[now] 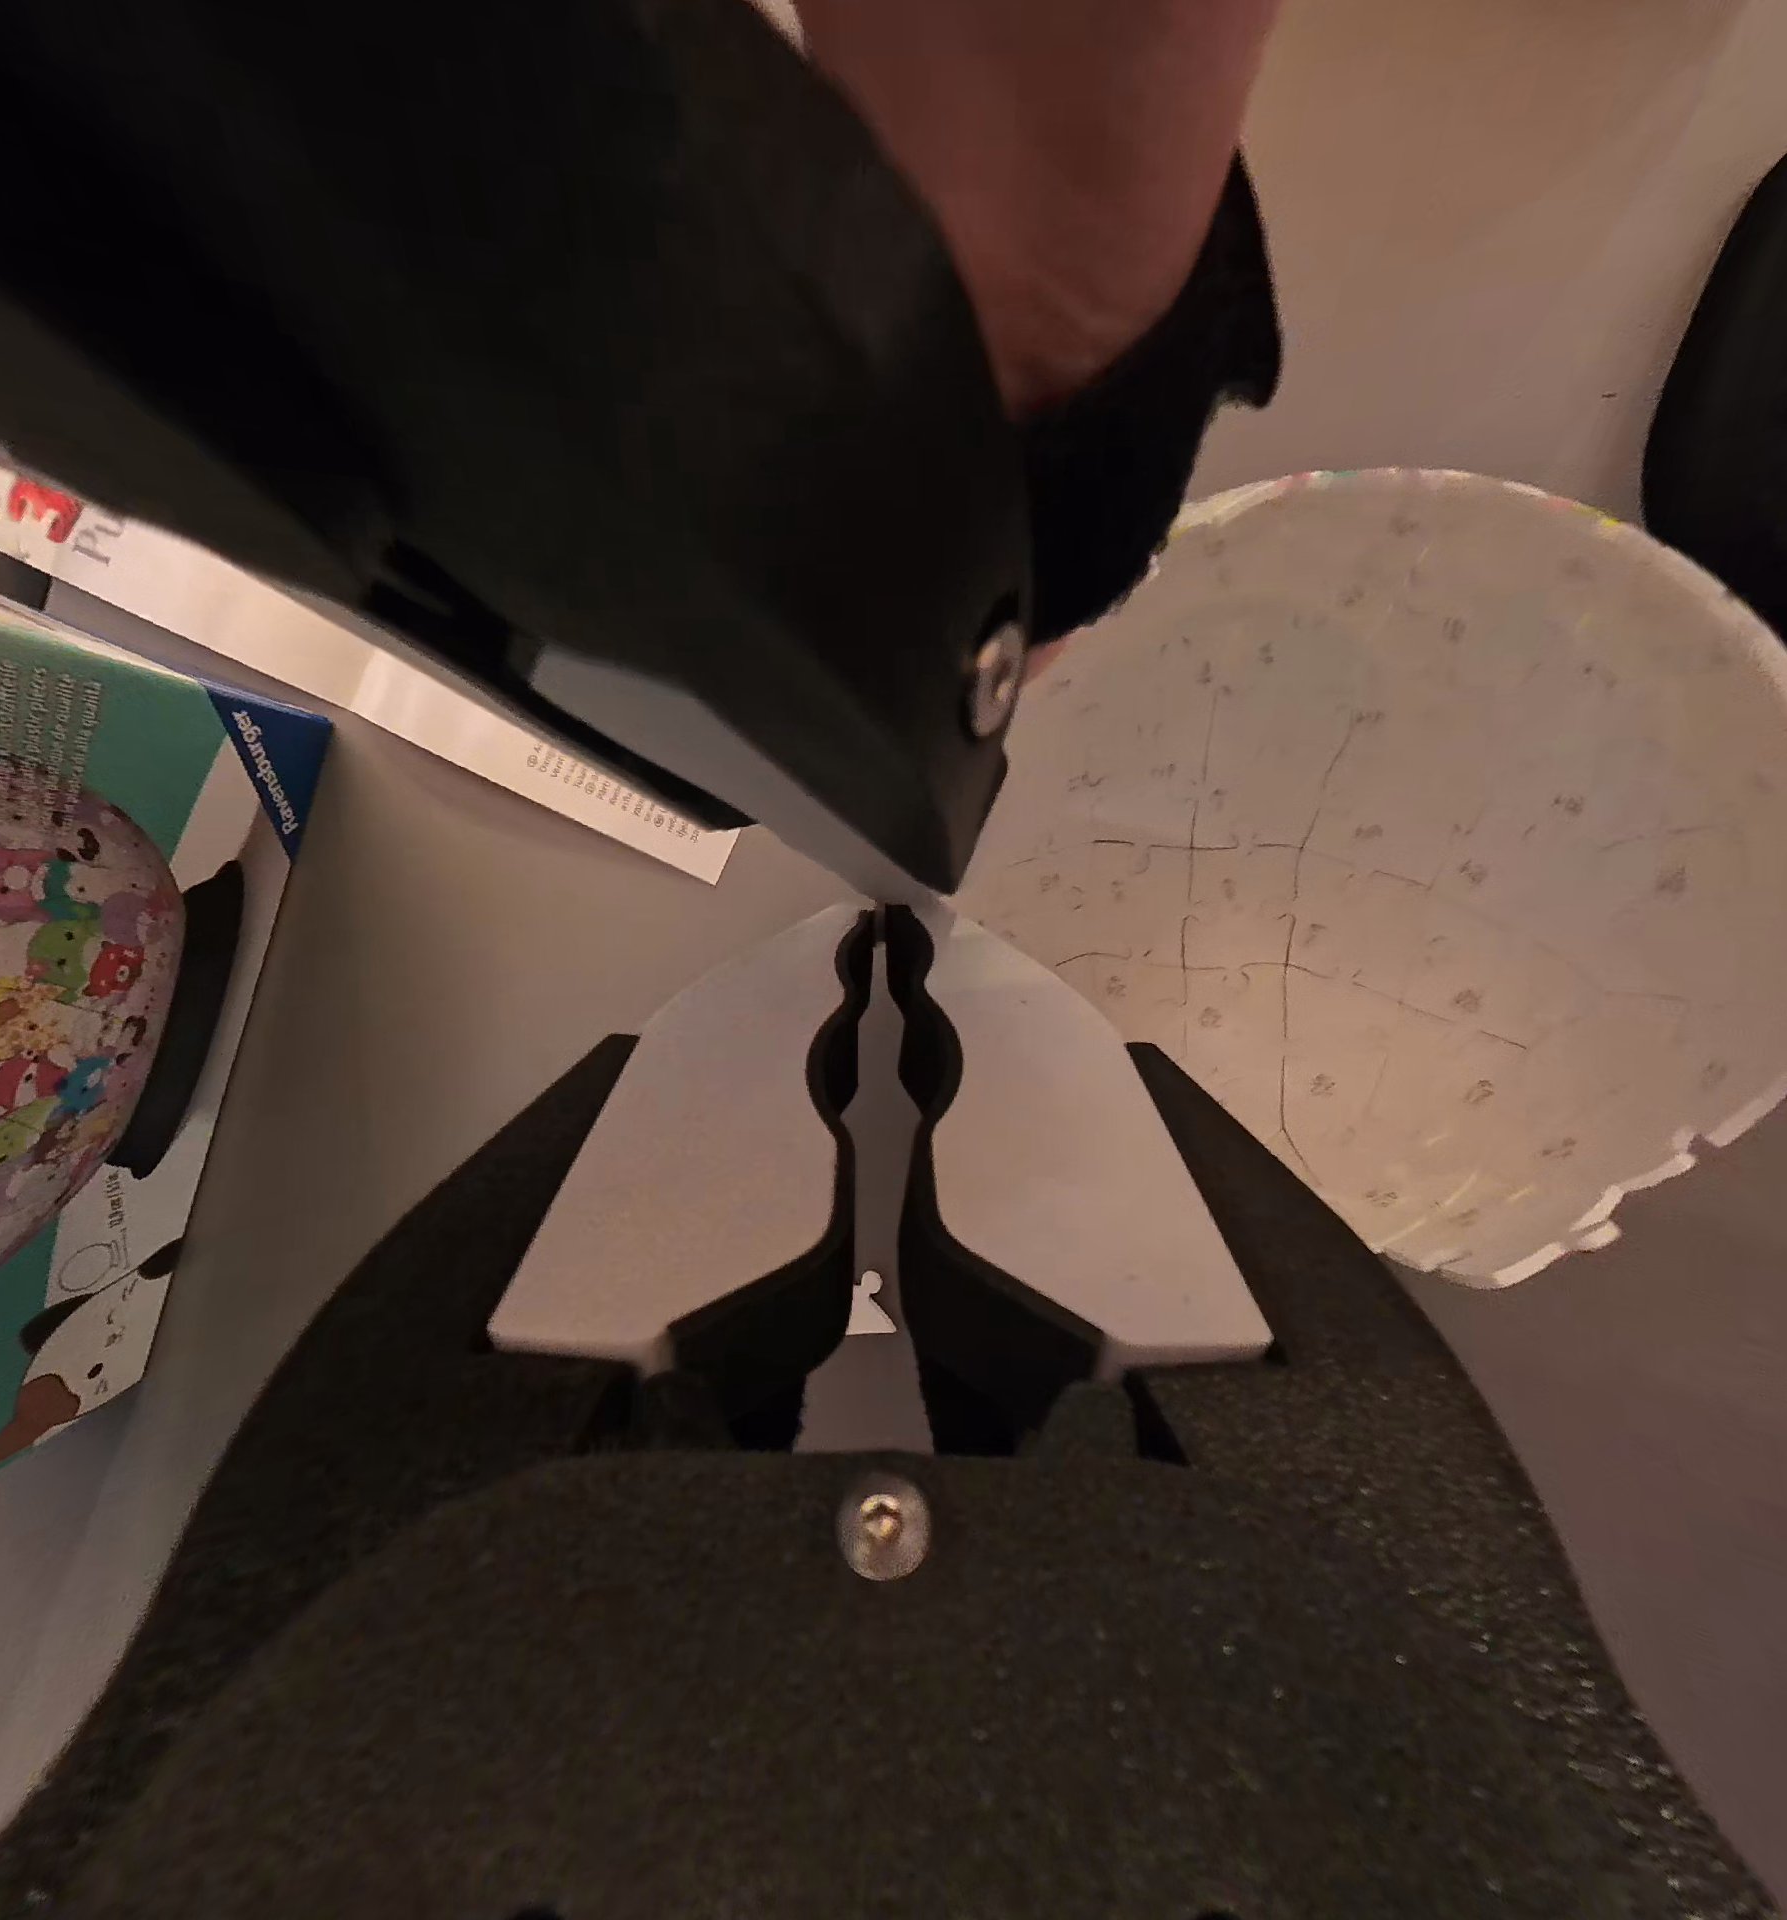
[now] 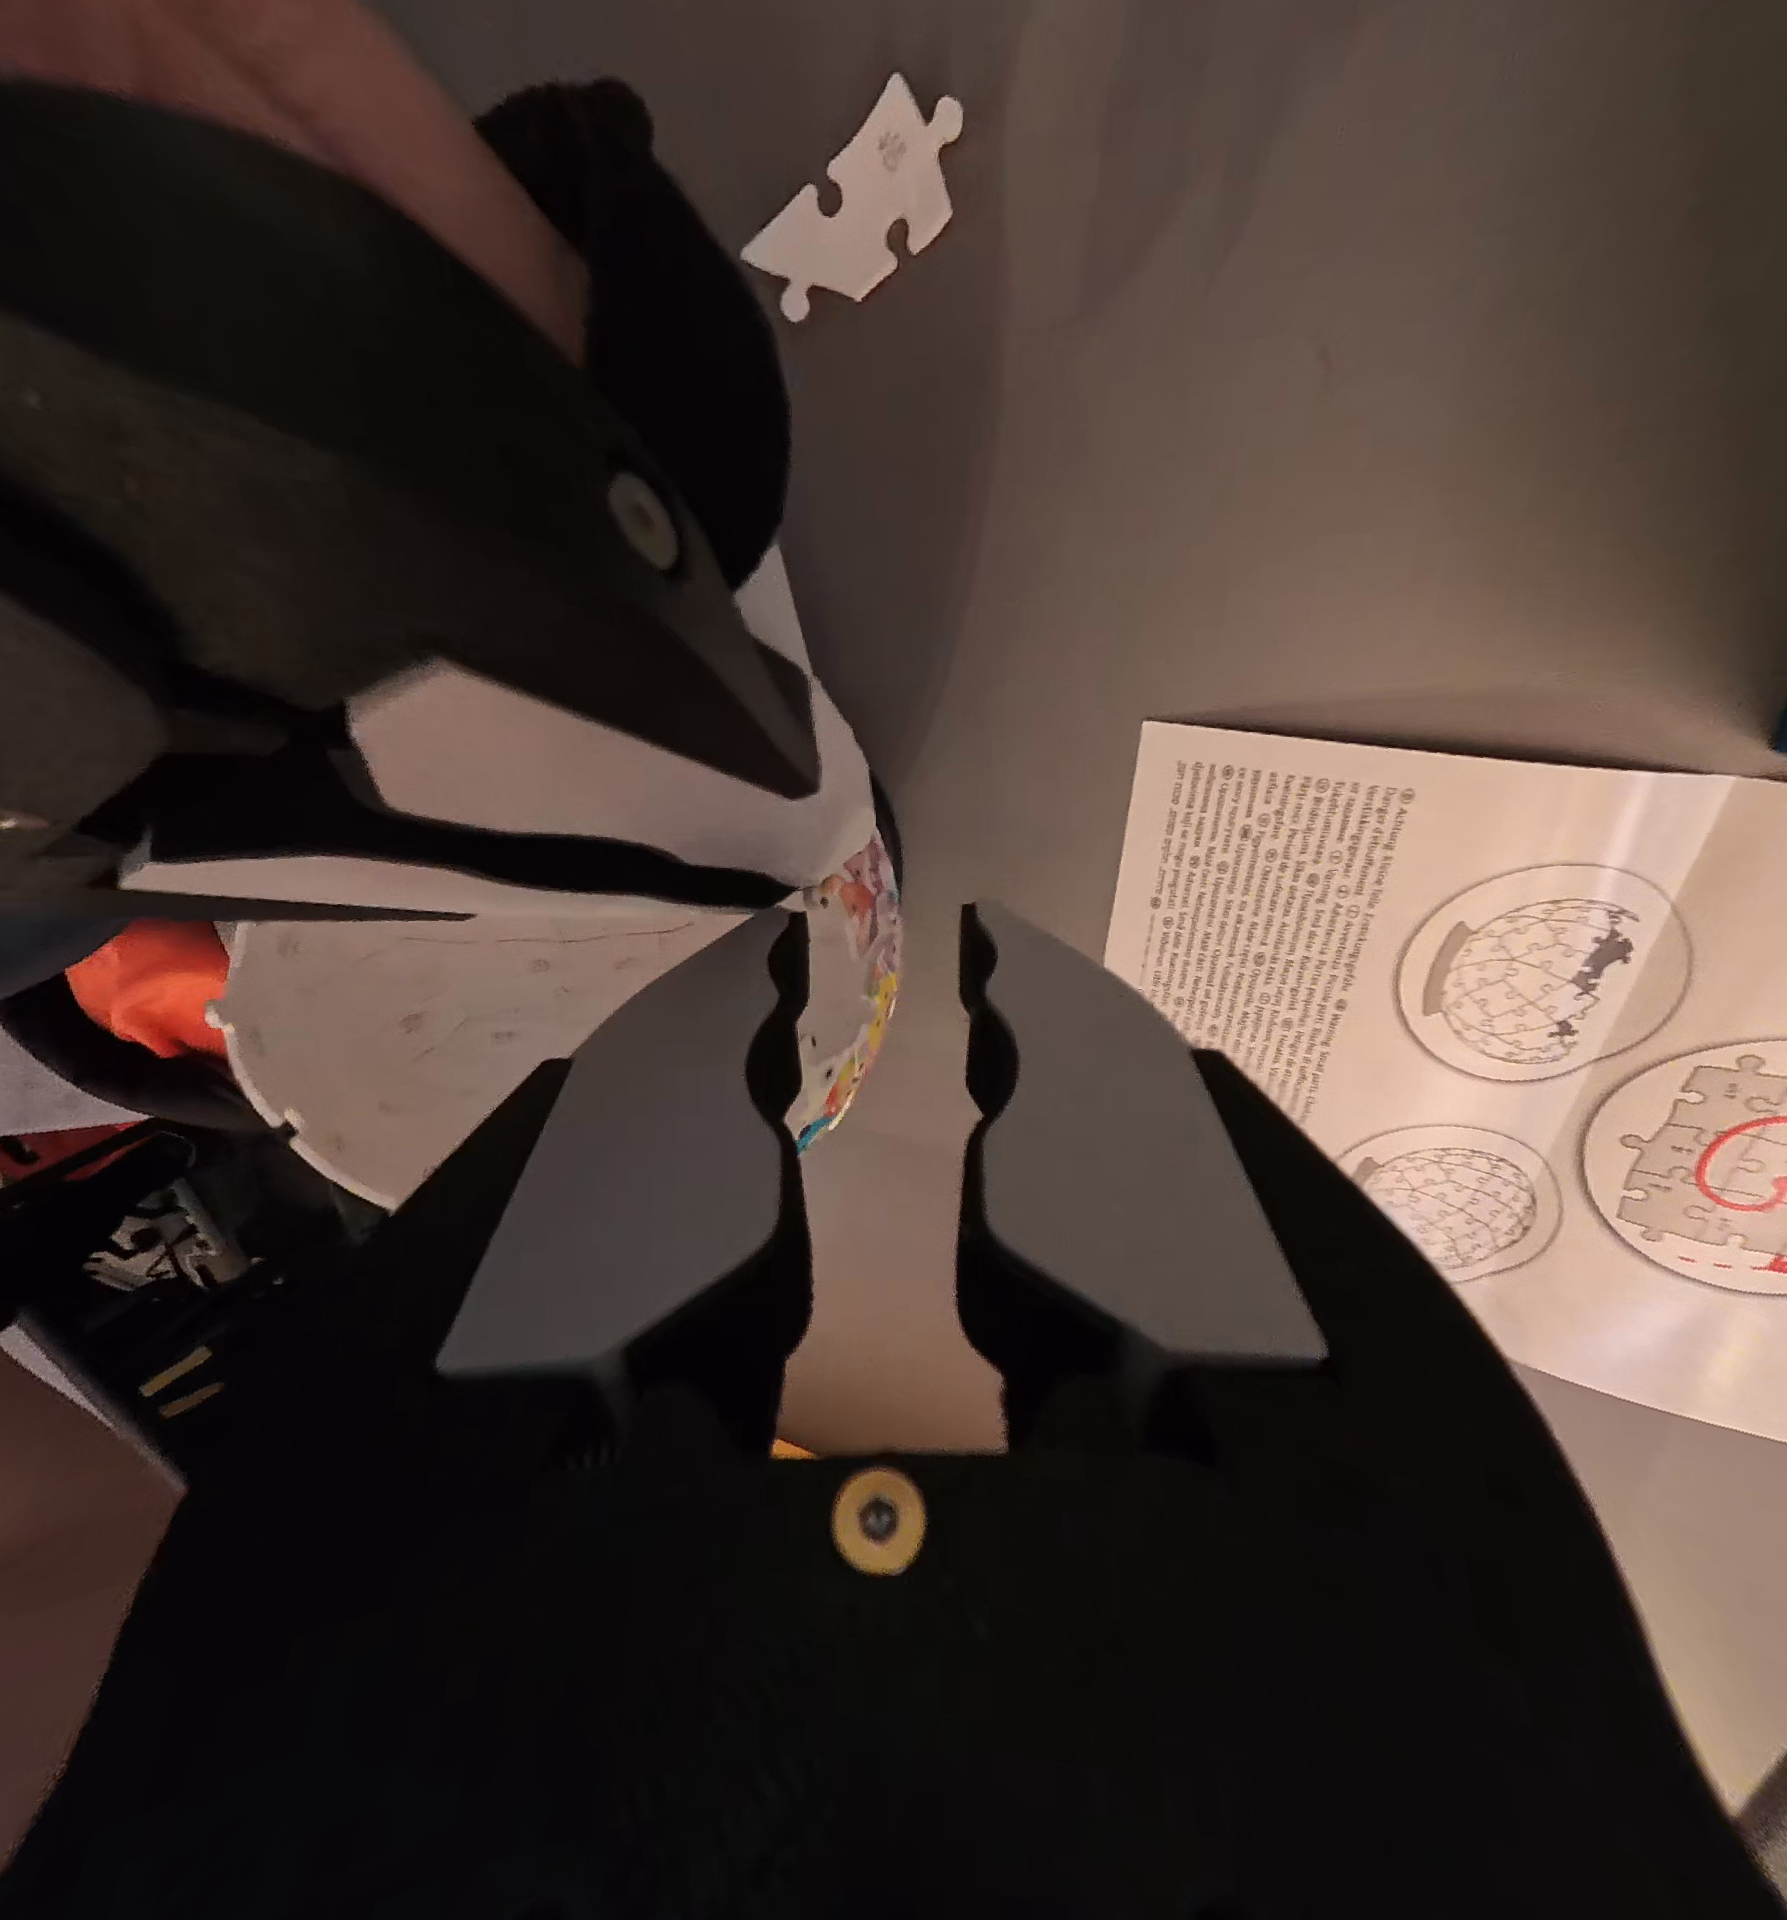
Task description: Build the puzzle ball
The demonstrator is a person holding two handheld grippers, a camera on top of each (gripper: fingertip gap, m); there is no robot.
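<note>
The half-built puzzle ball (image 1: 1388, 883) is a white bowl-shaped shell with numbered pieces inside; its coloured outside (image 2: 858, 987) shows in the right wrist view. My left gripper (image 1: 884, 920) is shut on the shell's rim at its left edge. It also shows in the right wrist view (image 2: 801, 894), coming in from the upper left. My right gripper (image 2: 884, 920) is open, and the shell wall stands between its jaws, close to the left finger (image 2: 681, 1091). In the left wrist view the right gripper (image 1: 946, 878) comes in from the upper left, its tip at the rim. A loose white puzzle piece (image 2: 868, 197) lies on the grey table (image 2: 1284, 416).
The instruction sheet (image 2: 1491, 1039) lies flat at the right; it also shows in the left wrist view (image 1: 401, 665). The puzzle box (image 1: 68, 987) lies at the left. A dark object (image 1: 1782, 416) sits at the far right. A hand and black sleeve (image 1: 1128, 312) hold the right gripper. The tips of both grippers are at nearly the same place. The loose white puzzle piece (image 2: 868, 197) lies around 12 cm away from my left fingertips.
</note>
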